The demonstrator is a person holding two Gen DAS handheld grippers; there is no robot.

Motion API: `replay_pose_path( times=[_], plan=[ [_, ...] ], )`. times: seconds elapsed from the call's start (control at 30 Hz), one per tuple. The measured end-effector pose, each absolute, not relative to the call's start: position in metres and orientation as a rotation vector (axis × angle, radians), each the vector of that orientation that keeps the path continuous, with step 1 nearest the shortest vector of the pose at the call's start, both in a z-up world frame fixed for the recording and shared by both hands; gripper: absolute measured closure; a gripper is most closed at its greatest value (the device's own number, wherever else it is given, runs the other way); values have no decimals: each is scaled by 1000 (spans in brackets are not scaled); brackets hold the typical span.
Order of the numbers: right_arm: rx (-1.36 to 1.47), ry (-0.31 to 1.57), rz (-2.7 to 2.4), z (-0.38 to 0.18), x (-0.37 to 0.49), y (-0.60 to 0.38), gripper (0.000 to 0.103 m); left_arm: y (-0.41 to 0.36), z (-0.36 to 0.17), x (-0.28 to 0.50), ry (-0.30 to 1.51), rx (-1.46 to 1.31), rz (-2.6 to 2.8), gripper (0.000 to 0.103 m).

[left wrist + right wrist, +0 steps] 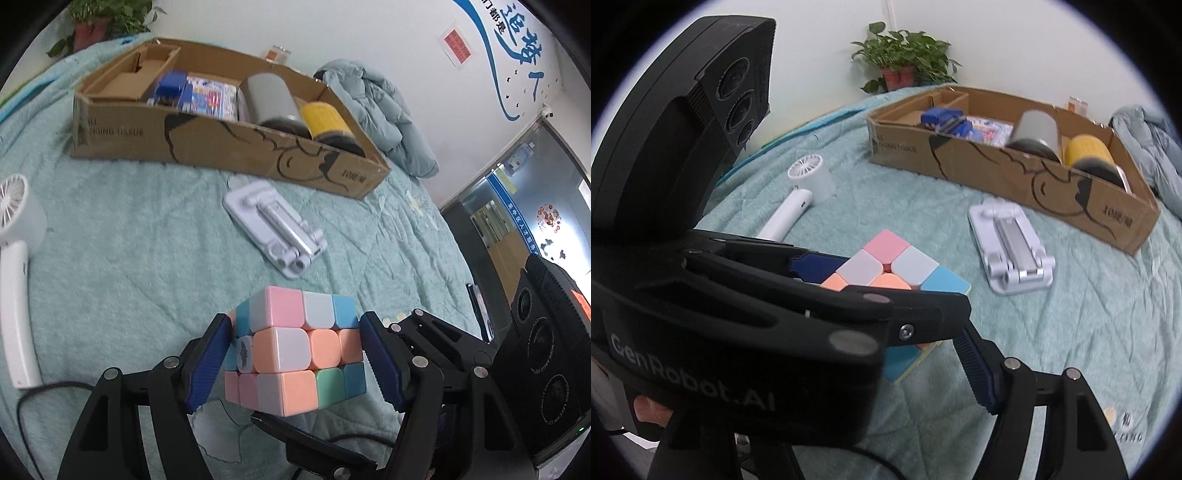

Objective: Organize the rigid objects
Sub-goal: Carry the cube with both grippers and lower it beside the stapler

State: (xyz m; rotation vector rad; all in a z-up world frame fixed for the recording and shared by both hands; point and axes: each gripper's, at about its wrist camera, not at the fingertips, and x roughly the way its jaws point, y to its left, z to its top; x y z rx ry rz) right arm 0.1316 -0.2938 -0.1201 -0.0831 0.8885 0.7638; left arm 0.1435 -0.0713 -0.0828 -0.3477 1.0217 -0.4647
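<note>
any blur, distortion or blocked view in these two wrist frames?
Left wrist: strong fisheye bend, dark corners, the cardboard box bows; the puzzle cube is sharp, the phone stand slightly soft. Right wrist: same bend; the left gripper fills the lower left and hides much of the cube; the blanket looks soft. Lighting is flat, with no glare.

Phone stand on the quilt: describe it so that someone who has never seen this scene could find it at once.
Start at the long cardboard box on the teal quilt. Just in front of its printed wall, lying flat and apart from it, is the white folding phone stand. Unlike the white handheld fan off to the side, it is a flat plate with a silver hinged arm.
</note>
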Motion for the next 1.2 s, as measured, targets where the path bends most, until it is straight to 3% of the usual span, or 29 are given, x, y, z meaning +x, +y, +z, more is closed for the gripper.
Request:
replay_pose_path(
  times=[0.57,1.2],
  plan=[
    [-149,702,772,-71,202,-276,32,-51,-13,216,838,-315,-447,35],
    [-212,718,797,-48,316,-263,33,-42,18,347,828,-300,-429,35]
  ],
)
